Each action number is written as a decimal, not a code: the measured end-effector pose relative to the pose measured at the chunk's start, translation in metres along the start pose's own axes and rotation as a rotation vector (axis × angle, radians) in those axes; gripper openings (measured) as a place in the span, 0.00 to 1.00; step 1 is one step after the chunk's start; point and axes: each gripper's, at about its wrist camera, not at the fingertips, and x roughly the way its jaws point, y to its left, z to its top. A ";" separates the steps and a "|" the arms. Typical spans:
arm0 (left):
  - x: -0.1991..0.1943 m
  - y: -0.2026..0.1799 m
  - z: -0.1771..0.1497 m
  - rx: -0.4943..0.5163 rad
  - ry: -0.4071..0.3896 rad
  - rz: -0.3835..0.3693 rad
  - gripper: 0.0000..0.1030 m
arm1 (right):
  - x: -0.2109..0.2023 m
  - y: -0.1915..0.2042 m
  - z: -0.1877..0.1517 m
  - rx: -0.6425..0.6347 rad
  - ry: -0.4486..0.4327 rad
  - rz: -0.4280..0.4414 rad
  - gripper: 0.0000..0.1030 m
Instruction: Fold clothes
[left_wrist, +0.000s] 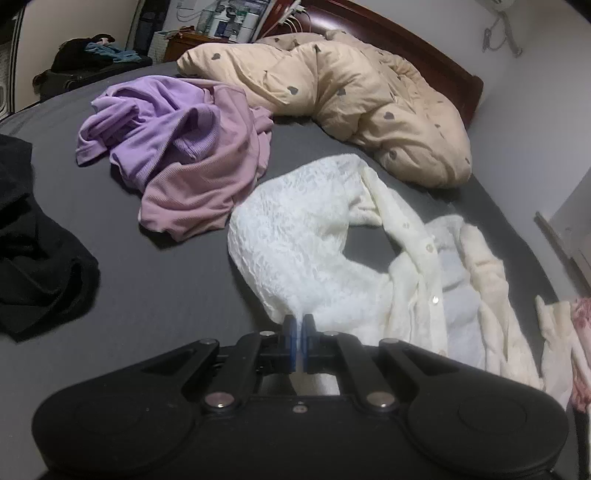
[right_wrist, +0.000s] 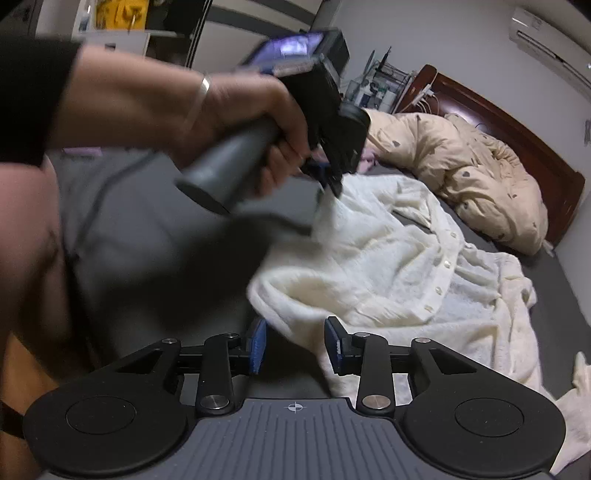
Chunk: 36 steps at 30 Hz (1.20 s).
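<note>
Bed (left_wrist: 166, 295), dark grey sheet, fills both views. Beige heart-print duvet (left_wrist: 351, 99) bunched at 1 o'clock in the left wrist view, against the wooden headboard (right_wrist: 517, 114). Cream button-front garment (left_wrist: 317, 236) sprawls from centre toward 4 o'clock. Purple and pink tops (left_wrist: 177, 147) heaped at 11 o'clock; black garment (left_wrist: 33, 251) at 9 o'clock. Left hand-held gripper (left_wrist: 299, 328) is clamped on the cream garment's near edge, blue pads pinching cloth. Right hand-held gripper (right_wrist: 295, 341): jaws part-way apart, cream hem between them, pads not pressing. A person's hand (right_wrist: 236, 122) holds the left unit at 11 o'clock in the right wrist view.
</note>
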 end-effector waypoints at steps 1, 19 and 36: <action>-0.001 0.000 0.001 -0.002 0.000 0.001 0.03 | -0.004 -0.001 0.004 0.028 -0.014 0.011 0.74; -0.018 0.000 0.009 -0.003 -0.027 -0.035 0.03 | 0.081 -0.088 0.017 0.602 0.151 0.285 0.68; -0.015 0.017 0.009 0.007 -0.039 0.065 0.03 | 0.041 -0.161 -0.052 0.995 0.039 0.264 0.06</action>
